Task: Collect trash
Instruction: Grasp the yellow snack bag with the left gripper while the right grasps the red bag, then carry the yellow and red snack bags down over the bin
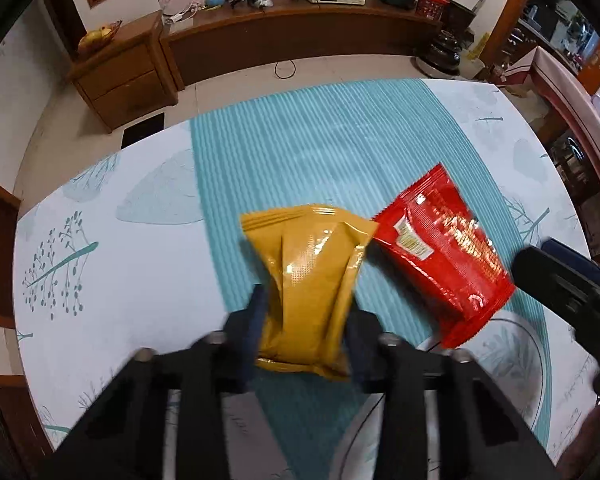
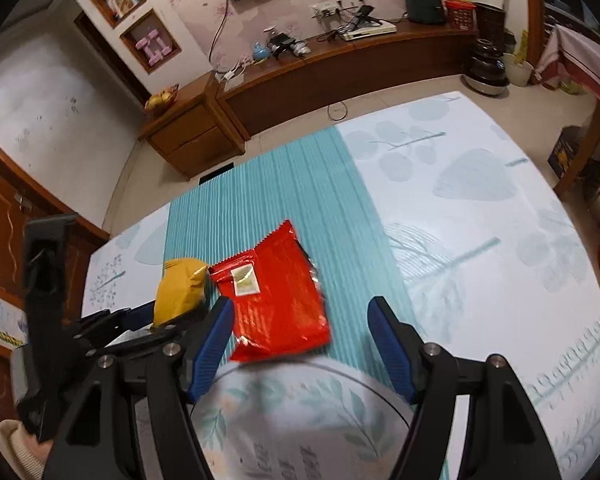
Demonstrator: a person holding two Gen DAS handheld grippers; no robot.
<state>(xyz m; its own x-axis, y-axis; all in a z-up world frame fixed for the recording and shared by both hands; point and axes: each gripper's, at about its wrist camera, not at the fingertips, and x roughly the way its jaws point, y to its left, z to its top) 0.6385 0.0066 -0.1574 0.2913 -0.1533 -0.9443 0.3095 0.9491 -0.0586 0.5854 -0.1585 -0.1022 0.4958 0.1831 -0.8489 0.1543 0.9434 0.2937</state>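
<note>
Yellow wrapper [image 1: 308, 288] is pinched in my left gripper [image 1: 306, 332], jaws closed on its waist, mid-desk on the teal runner [image 1: 300, 140]. Red wrapper [image 2: 276, 304] lies flat beside it, touching I think; right gripper [image 2: 300, 344] jaws open around it, not gripping yet. No bin in view, so nothing's collected yet.

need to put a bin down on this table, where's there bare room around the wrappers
Bare tablecloth to the right of the red wrapper, and the far teal strip beyond both wrappers. Crowded near the front: the yellow wrapper in the left gripper, with the right gripper around the red one.
</note>
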